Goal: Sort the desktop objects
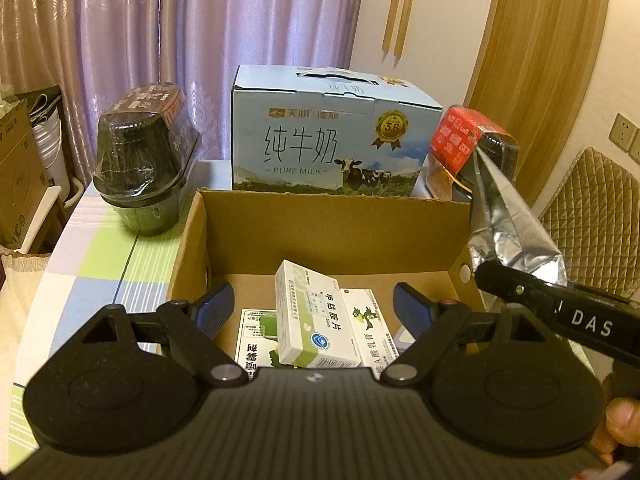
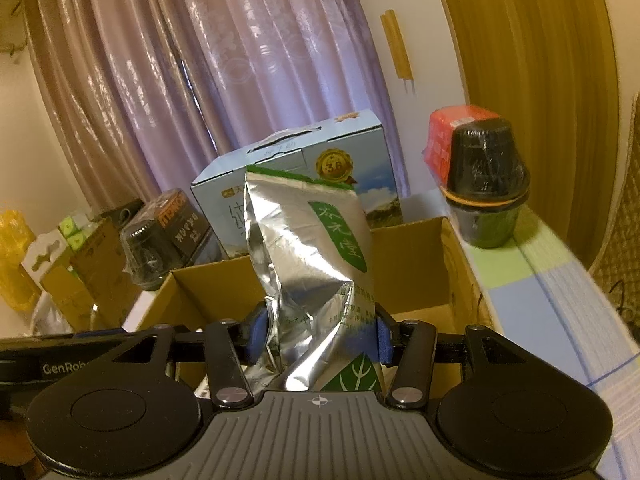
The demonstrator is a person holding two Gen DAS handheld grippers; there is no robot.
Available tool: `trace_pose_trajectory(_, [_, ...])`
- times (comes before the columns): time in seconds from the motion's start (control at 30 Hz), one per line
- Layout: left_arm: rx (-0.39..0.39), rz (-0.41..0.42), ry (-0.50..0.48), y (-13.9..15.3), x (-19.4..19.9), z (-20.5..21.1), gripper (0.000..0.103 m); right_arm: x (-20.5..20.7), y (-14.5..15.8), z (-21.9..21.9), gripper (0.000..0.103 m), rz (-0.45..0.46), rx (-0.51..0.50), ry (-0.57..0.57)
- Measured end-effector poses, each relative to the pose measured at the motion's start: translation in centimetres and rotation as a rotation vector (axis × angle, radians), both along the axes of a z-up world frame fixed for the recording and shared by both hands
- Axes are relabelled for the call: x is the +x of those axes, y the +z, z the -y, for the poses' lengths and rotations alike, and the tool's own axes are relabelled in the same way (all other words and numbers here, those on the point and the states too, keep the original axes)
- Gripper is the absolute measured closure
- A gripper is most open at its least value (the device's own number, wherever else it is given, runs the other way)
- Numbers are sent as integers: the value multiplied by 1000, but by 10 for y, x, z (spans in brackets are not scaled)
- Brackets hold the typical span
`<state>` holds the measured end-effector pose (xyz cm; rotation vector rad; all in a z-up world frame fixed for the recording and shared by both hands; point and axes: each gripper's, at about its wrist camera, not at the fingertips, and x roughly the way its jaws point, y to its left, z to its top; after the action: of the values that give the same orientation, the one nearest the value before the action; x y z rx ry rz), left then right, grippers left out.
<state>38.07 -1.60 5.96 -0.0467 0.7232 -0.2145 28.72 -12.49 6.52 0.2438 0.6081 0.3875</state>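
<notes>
The left gripper [image 1: 314, 312] hangs open and empty over the cardboard box [image 1: 332, 236], where three medicine packets [image 1: 310, 316] lie on the floor. At right, the right gripper [image 2: 318, 338] pinches a silver foil pouch [image 2: 308, 248] above the box; lowering it clear of the wall before release looks wisest.

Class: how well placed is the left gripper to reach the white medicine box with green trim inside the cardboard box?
Probably yes. The left gripper is open, empty, above the open-topped cardboard box, and the medicine box lies uppermost between its fingers. The right gripper's foil pouch hangs off to the side.
</notes>
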Motion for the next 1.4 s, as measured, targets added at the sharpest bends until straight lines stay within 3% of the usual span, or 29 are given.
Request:
trace_pose_trajectory(0.03, [3, -1, 0, 0, 0, 0, 19, 1, -2, 1, 33, -5, 12, 0])
trace_pose_trajectory(0.07, [6, -3, 1, -1, 0, 0, 19, 1, -3, 2, 29, -5, 15, -9])
trace_pose_trajectory(0.93, [45, -17, -6, -7, -4, 2, 12, -6, -1, 10, 28, -4, -5, -23])
trace_pose_trajectory(1.0, [52, -10, 1, -6, -7, 1, 9, -8, -1, 13, 25, -6, -10, -29])
trace_pose_trajectory(1.17, [91, 9, 6, -4, -22, 3, 3, -23, 2, 22, 3, 9, -49, -48])
trace_pose_trajectory(1.4, [111, 51, 5, 4, -60, 2, 1, -54, 8, 30, 2, 9, -100, -41])
